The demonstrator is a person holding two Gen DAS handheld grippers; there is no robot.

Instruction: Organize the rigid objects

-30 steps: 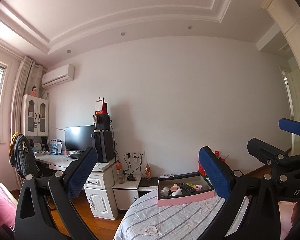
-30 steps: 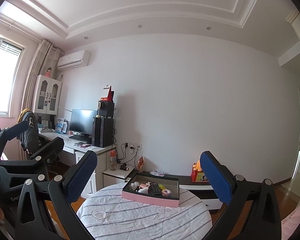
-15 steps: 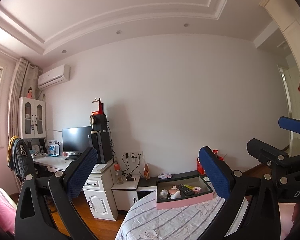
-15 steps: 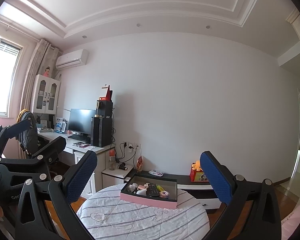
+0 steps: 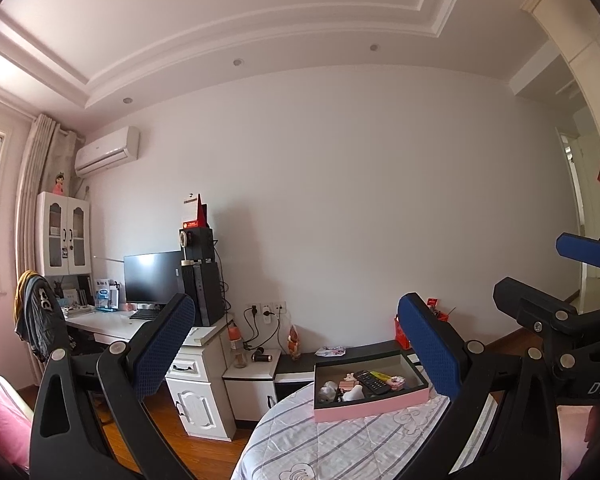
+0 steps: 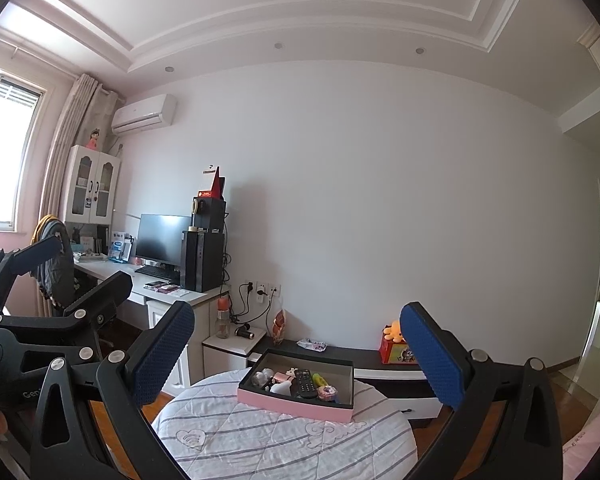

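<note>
A white air conditioner (image 6: 145, 114) hangs high on the wall beside a curtain (image 6: 70, 136). Below it a white cabinet (image 6: 93, 190) carries a small doll (image 6: 93, 138). A dark monitor (image 6: 162, 239) stands on the white surface (image 6: 140, 280), with a black tower (image 6: 202, 261) just beside it and a jacket (image 6: 54, 268) draped over a chair. A red box (image 6: 396, 350) with an orange toy sits on the low black unit (image 6: 364, 356).

A round table (image 6: 228, 440) under a striped quilted cloth (image 6: 284, 452) carries one pink-sided box (image 6: 296, 398).
</note>
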